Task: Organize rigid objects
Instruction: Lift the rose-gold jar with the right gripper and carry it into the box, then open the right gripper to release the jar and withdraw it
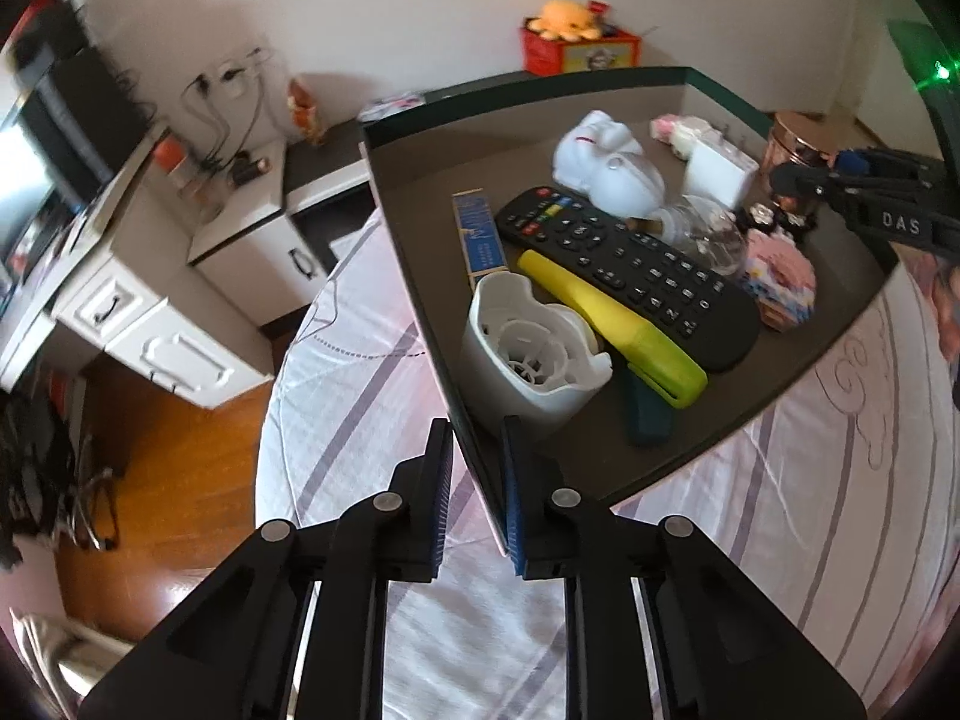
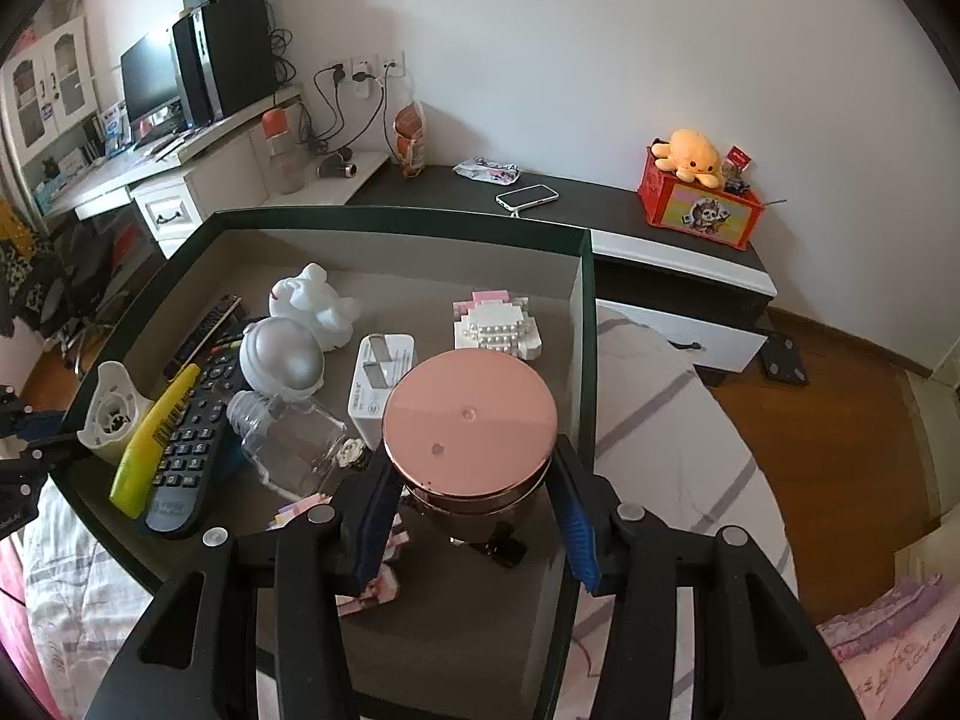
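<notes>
A dark open box point(image 1: 420, 276) point(image 2: 384, 222) sits on the bed, holding a black remote point(image 1: 624, 264) point(image 2: 186, 450), a yellow marker point(image 1: 612, 324) point(image 2: 150, 444), a white cup-like part point(image 1: 528, 348) point(image 2: 111, 408), a white figurine point(image 1: 606, 162) point(image 2: 312, 306) and a clear bottle point(image 2: 288, 444). My left gripper point(image 1: 477, 480) is shut on the box's near wall. My right gripper point(image 2: 471, 510) is shut on a rose-gold round tin point(image 2: 471, 420) and holds it over the box's right part; the tin also shows in the left wrist view point(image 1: 798, 144).
A white charger point(image 2: 381, 384) and pink-white block models point(image 2: 498, 324) lie in the box. The striped bed sheet point(image 1: 372, 420) surrounds it. A dark cabinet top point(image 2: 600, 204) with a phone point(image 2: 528, 197) and a red toy box point(image 2: 696, 204) stands behind. Wooden floor lies to the right point(image 2: 828, 420).
</notes>
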{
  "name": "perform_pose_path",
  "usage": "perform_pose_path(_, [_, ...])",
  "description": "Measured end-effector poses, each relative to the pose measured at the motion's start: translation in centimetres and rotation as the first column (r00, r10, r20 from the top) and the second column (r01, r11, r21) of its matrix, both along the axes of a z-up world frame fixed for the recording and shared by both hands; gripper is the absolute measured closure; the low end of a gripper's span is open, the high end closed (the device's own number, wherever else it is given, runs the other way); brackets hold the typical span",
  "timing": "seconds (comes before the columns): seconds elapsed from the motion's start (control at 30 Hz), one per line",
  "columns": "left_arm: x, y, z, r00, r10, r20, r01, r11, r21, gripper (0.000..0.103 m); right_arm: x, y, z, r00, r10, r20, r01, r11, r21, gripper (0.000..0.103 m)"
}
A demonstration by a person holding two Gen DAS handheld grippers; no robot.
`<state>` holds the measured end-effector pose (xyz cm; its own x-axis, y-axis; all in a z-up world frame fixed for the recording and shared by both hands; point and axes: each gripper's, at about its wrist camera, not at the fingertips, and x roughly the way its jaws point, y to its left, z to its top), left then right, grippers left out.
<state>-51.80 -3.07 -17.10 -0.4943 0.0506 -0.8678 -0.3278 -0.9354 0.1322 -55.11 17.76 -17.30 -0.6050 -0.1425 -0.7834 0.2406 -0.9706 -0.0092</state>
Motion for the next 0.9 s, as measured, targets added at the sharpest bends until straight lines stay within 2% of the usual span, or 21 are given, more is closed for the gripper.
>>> perform_pose_path(0.33, [0.4,-0.2,-0.1,0.987,0.158,-0.016,-0.157,0.987,0.031,0.094,-1.0,0.0,-0.1,0.999,0.048,-0.007,-0.048,0.999,0.003,0.054])
perform_pose_path(0.53, [0.5,0.0,-0.3,0.983,0.182,-0.026,-0.182,0.983,0.015,0.095,-1.5,-0.3,-0.1,0.998,0.054,-0.029,-0.053,0.998,0.039,0.054])
perform_pose_path(0.63, [0.6,0.2,-0.3,0.982,0.185,-0.032,-0.185,0.983,0.005,0.096,-1.4,-1.0,-0.3,0.996,0.073,-0.047,-0.069,0.993,0.094,0.053])
perform_pose_path(0.77, [0.6,0.3,-0.3,0.981,0.19,-0.037,-0.19,0.982,0.003,0.096,-0.5,-0.8,0.1,0.995,0.081,-0.053,-0.078,0.996,0.049,0.039])
perform_pose_path(0.87, [0.6,0.2,-0.2,0.981,0.191,-0.042,-0.191,0.982,0.005,0.096,0.6,-0.7,0.7,0.994,0.081,-0.075,-0.077,0.995,0.056,0.038])
perform_pose_path(0.9, [0.7,0.2,-0.2,0.98,0.193,-0.043,-0.193,0.981,0.005,0.096,0.9,-0.6,0.8,0.993,0.083,-0.079,-0.079,0.996,0.052,0.034])
